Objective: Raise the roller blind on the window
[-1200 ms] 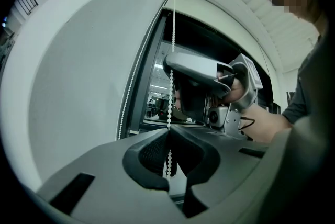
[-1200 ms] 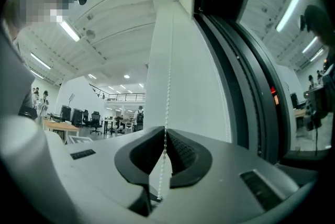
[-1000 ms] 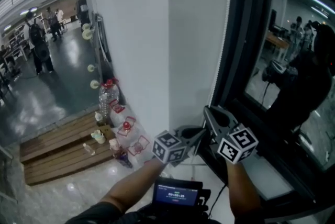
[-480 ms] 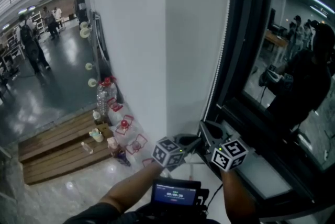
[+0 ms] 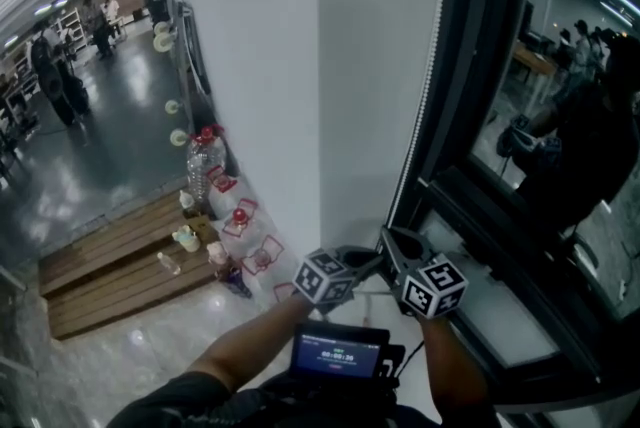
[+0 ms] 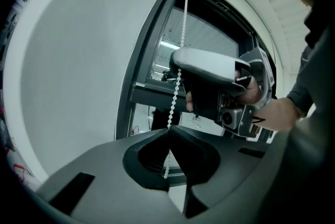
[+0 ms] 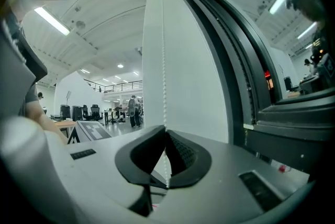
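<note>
The white wall (image 5: 300,66) stood on the left and the dark window frame (image 5: 475,66) on the right, so the corner between them was tight. The bead chain (image 5: 427,76) hung right in that corner. The window sill (image 5: 505,316) stuck out low down. Bottles (image 5: 205,171) and a wooden platform (image 5: 110,276) crowded the floor (image 5: 90,186) by the wall. Farther left, the floor lay open.

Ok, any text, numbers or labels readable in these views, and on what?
None reads cleanly.
Small screen at the person's chest: a row of digits, too blurred to read.
Bottles on the floor: any print too small.
Left marker cube and right marker cube: patterns only, no words.
</note>
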A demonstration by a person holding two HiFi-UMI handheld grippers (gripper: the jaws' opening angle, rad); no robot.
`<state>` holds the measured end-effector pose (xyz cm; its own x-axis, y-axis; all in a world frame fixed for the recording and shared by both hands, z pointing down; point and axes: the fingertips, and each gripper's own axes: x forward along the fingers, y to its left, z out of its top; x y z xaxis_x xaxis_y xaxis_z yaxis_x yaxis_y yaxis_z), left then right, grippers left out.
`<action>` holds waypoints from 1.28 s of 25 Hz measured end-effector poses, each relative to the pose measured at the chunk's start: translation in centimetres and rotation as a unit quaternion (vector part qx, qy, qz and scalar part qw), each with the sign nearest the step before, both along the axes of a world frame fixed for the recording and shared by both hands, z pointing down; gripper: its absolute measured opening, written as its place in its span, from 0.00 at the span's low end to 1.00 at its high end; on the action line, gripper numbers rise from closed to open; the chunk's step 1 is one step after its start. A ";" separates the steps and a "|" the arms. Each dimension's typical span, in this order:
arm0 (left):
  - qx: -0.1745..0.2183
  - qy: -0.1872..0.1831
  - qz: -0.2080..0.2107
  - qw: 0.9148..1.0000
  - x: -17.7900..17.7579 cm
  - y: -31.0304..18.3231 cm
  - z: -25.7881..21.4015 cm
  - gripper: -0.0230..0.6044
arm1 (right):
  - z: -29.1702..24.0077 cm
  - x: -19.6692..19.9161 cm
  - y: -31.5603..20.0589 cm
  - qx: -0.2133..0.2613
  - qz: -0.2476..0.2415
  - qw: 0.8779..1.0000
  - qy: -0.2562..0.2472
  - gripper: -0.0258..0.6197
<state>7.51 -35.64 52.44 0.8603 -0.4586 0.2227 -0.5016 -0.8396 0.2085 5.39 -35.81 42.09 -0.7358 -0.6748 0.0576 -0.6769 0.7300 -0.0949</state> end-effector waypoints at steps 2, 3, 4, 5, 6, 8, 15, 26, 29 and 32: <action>-0.004 0.005 -0.005 1.000 -0.2 -0.1 0.4 0.03 | 0.4 0.1 0.0 -0.004 0.002 1.000 -0.003 0.05; -0.003 0.008 -0.008 1.000 -0.2 -0.1 0.5 0.03 | 0.5 0.0 0.1 -0.005 0.001 1.000 -0.006 0.05; -0.001 0.010 -0.010 1.000 -0.3 -0.2 0.5 0.04 | 0.5 0.0 0.2 -0.005 0.000 1.000 -0.007 0.05; -0.002 0.010 -0.011 1.000 -0.3 -0.3 0.6 0.04 | 0.5 -0.1 0.2 -0.003 -0.002 1.000 -0.007 0.05; -0.003 0.007 -0.012 1.000 -0.3 -0.3 0.7 0.04 | 0.5 -0.1 0.3 0.000 -0.003 1.000 -0.006 0.05; -0.006 0.003 -0.013 1.000 -0.3 -0.2 0.8 0.04 | 0.6 0.0 0.3 0.003 0.000 1.000 -0.007 0.05; -0.006 0.003 -0.040 0.999 -1.4 -1.1 0.0 0.05 | 0.2 0.4 -0.5 -0.010 0.010 1.000 -0.015 0.05; 0.017 0.006 -0.048 0.999 -2.4 -0.9 -2.2 0.13 | 0.5 0.1 0.1 0.006 0.009 1.000 0.005 0.05; 0.011 0.001 -0.048 0.999 -2.5 -0.6 -1.8 0.13 | 0.9 -0.3 0.2 0.007 0.003 1.000 0.011 0.05; 0.007 0.000 -0.047 0.999 -2.5 -0.4 -1.4 0.13 | 2.1 -0.3 -0.1 0.003 0.001 1.000 0.021 0.05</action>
<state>5.05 -36.09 51.01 0.8138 -0.5399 0.2152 -0.5776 -0.7922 0.1969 5.11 -35.86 44.21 -0.7307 -0.6773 0.0851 -0.6824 0.7284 -0.0619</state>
